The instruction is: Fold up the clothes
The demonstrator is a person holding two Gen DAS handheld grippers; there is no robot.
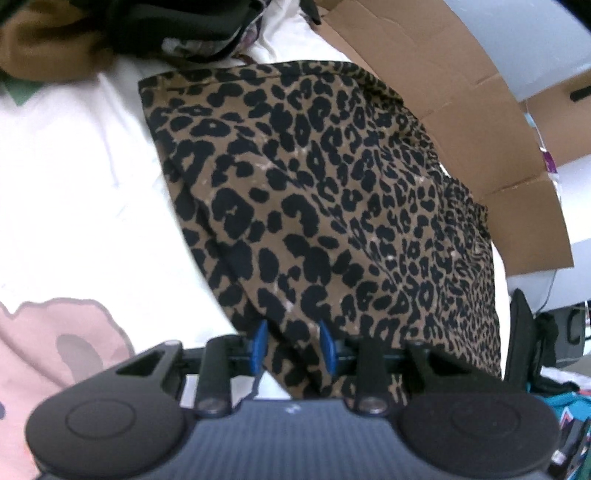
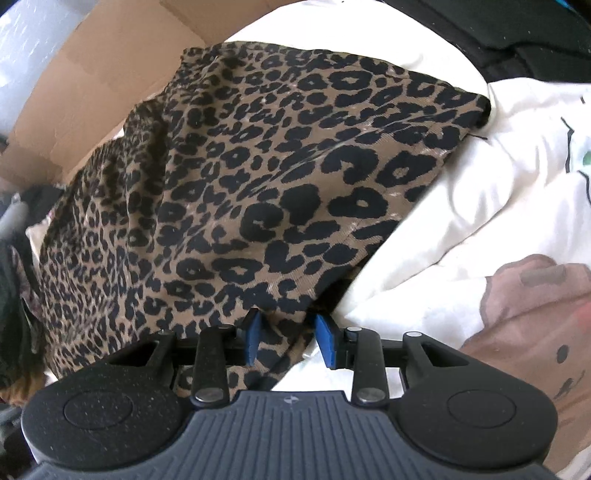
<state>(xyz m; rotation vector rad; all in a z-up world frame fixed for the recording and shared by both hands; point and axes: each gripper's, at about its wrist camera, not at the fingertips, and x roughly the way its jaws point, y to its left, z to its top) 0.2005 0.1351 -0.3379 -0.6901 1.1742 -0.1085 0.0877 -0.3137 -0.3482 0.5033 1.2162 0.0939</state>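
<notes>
The left claw (image 1: 293, 341) is clamped on a bunched fold of a leopard-print garment (image 1: 314, 206), its blue pads (image 1: 259, 341) partly apart with cloth pinched between them. The right claw (image 2: 286, 338) grips another near corner of the same garment (image 2: 240, 206), its blue pads (image 2: 325, 341) likewise parted only as far as the gathered fabric allows. The garment is spread across a white bedcover (image 1: 74, 177), its long axis running from the two claws away toward the far hem, where a straight edge lies flat on the cover. One side of the garment, the side nearest a cardboard box (image 1: 480, 122), is rumpled and gathered in small folds; the opposite side ends in a clean diagonal edge against the white cover. The bedcover carries a pink cartoon print (image 1: 55, 350) just beside the garment's near corner. Beyond the garment's far hem sits a heap of other clothes (image 1: 129, 33), brown and black. The cardboard box stands close against the garment's rumpled side, its flaps (image 2: 92, 74) open. More dark and teal cloth lies beyond the near end of that box.
</notes>
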